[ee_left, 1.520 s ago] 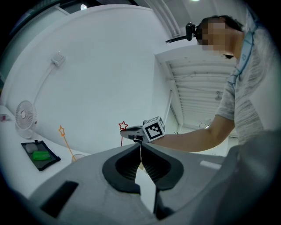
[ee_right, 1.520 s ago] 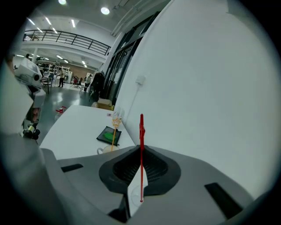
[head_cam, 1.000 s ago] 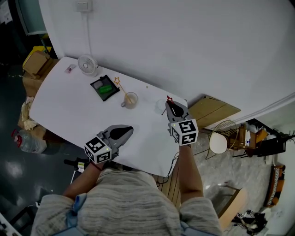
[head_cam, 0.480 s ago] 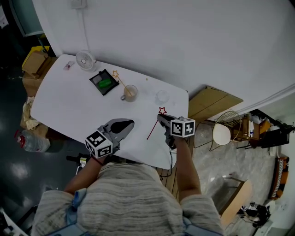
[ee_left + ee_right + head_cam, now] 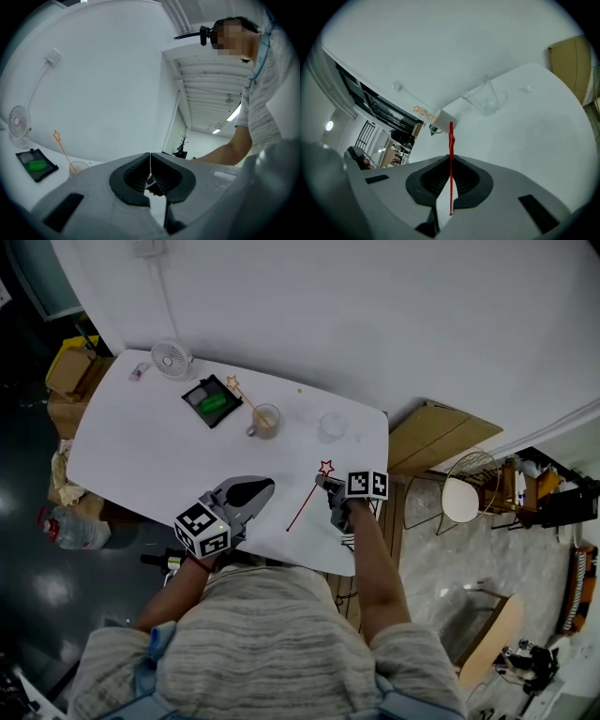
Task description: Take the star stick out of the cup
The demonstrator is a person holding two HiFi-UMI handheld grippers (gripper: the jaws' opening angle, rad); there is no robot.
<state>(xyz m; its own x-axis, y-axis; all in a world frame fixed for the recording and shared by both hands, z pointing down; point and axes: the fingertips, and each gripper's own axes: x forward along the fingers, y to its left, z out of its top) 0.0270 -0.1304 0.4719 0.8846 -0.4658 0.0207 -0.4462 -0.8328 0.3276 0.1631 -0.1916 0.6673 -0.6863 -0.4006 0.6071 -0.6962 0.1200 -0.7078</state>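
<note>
My right gripper (image 5: pixel 327 486) (image 5: pixel 450 161) is shut on a thin red star stick (image 5: pixel 307 495) (image 5: pixel 451 133), held low over the white table (image 5: pixel 141 446) near its front right edge, star end pointing away. The empty clear cup (image 5: pixel 332 426) (image 5: pixel 485 98) stands beyond it. Further left, a brownish cup (image 5: pixel 266 420) (image 5: pixel 78 166) holds an orange star stick (image 5: pixel 240 397) (image 5: pixel 61 146). My left gripper (image 5: pixel 251 491) (image 5: pixel 150 158) hovers shut and empty over the table's front edge.
A small white fan (image 5: pixel 172 358) (image 5: pixel 18 123) and a black tray with a green item (image 5: pixel 212 401) (image 5: pixel 36 164) sit at the table's far left. A cardboard sheet (image 5: pixel 441 432) and a round chair (image 5: pixel 461 500) stand right of the table.
My right gripper came down and towards me from above the clear cup, carrying the red star stick, and rolled so the stick now lies nearly flat over the table. The left gripper stayed put.
</note>
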